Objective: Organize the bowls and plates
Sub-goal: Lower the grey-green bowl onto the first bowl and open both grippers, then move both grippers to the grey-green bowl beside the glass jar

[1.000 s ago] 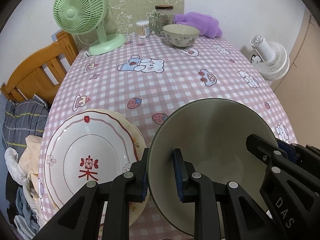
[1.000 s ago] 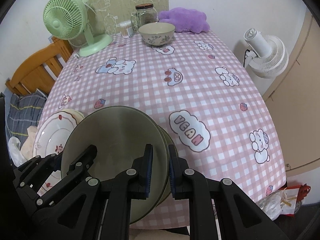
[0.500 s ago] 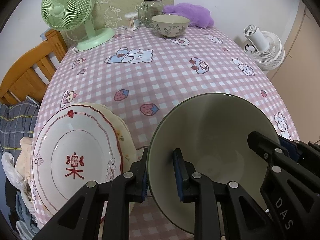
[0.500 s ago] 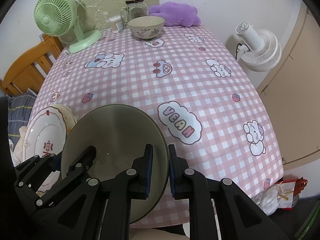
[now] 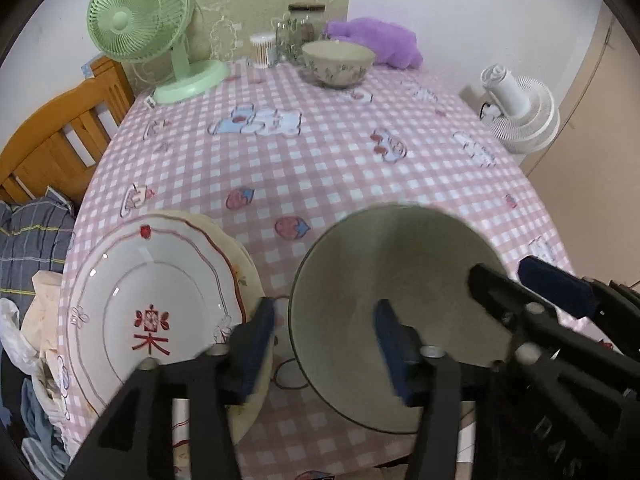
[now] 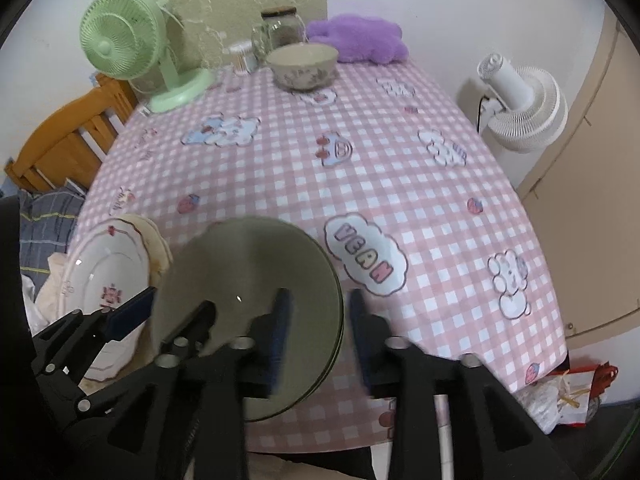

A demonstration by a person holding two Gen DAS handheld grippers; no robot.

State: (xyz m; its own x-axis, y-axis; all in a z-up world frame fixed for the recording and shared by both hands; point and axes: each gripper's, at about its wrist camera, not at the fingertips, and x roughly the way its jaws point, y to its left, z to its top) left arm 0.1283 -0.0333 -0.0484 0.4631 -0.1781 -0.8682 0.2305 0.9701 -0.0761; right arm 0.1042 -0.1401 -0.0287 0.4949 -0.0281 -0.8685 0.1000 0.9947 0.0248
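A grey-green bowl (image 5: 396, 276) sits stacked on another like it at the table's near edge, also in the right wrist view (image 6: 256, 280). My left gripper (image 5: 326, 340) is open astride its left rim, one pad inside, one outside. My right gripper (image 6: 318, 330) is open astride its right rim. A white plate with a red mark (image 5: 156, 300) lies on a cream plate to the left, also in the right wrist view (image 6: 106, 272). A floral bowl (image 5: 338, 62) stands at the far end.
A green fan (image 5: 148, 28), a glass jar (image 5: 304, 28), a cotton-swab box (image 5: 262, 50) and a purple plush (image 5: 376, 40) are at the back. A white fan (image 6: 520, 104) stands off the right side. A wooden chair (image 5: 56, 136) and clothes are on the left.
Both grippers have opened and let go of the grey-green bowl's rim. The bowl now rests on the stack.
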